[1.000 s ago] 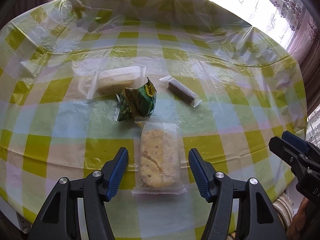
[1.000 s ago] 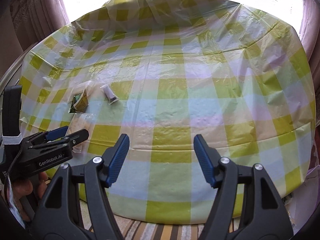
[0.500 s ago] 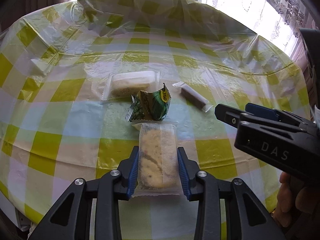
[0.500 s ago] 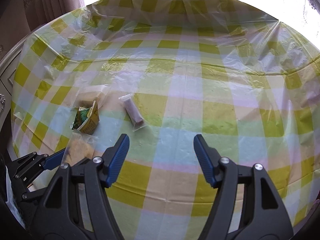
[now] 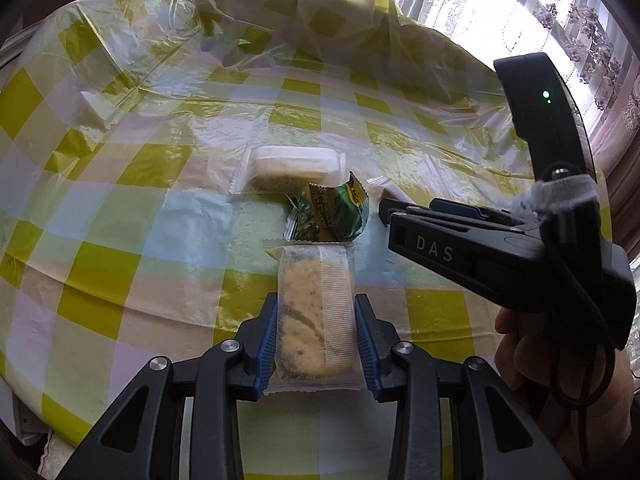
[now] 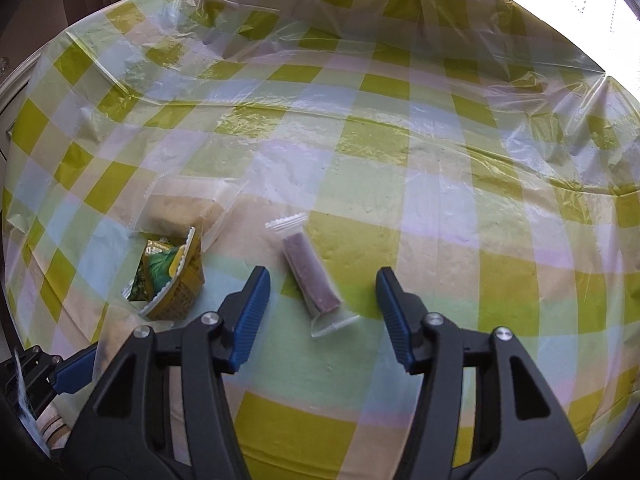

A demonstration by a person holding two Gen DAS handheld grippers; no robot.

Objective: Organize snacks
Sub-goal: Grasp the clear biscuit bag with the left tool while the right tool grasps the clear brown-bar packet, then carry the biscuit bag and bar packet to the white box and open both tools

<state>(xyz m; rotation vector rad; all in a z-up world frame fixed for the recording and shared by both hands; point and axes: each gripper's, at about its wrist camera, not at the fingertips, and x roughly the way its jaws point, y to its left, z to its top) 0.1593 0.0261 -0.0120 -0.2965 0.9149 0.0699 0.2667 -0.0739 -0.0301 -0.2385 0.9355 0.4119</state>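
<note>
My left gripper [image 5: 316, 344] is shut on the near end of a clear cracker packet [image 5: 316, 292], blue pads pressed on both long sides. Just beyond it lie a green and yellow snack packet [image 5: 332, 216] and a clear packet with a pale cake [image 5: 292, 168]. In the right wrist view, a clear packet with a brown bar [image 6: 308, 272] lies slanted on the checked cloth. My right gripper [image 6: 324, 316] straddles its near end, jaws closing, pads clear of the wrapper. The green packet [image 6: 168, 276] lies to its left.
A round table under a yellow-checked cloth with a clear plastic cover [image 5: 120, 240]. Its near edge runs just below the grippers. A bright window with patterned curtains [image 5: 560, 8] stands behind. A hand [image 5: 560, 380] holds the right gripper's body, close to the right of the left one.
My left gripper closed on the cracker packet and holds it. The right gripper swept left across the table to the brown bar, and its jaws have narrowed.
</note>
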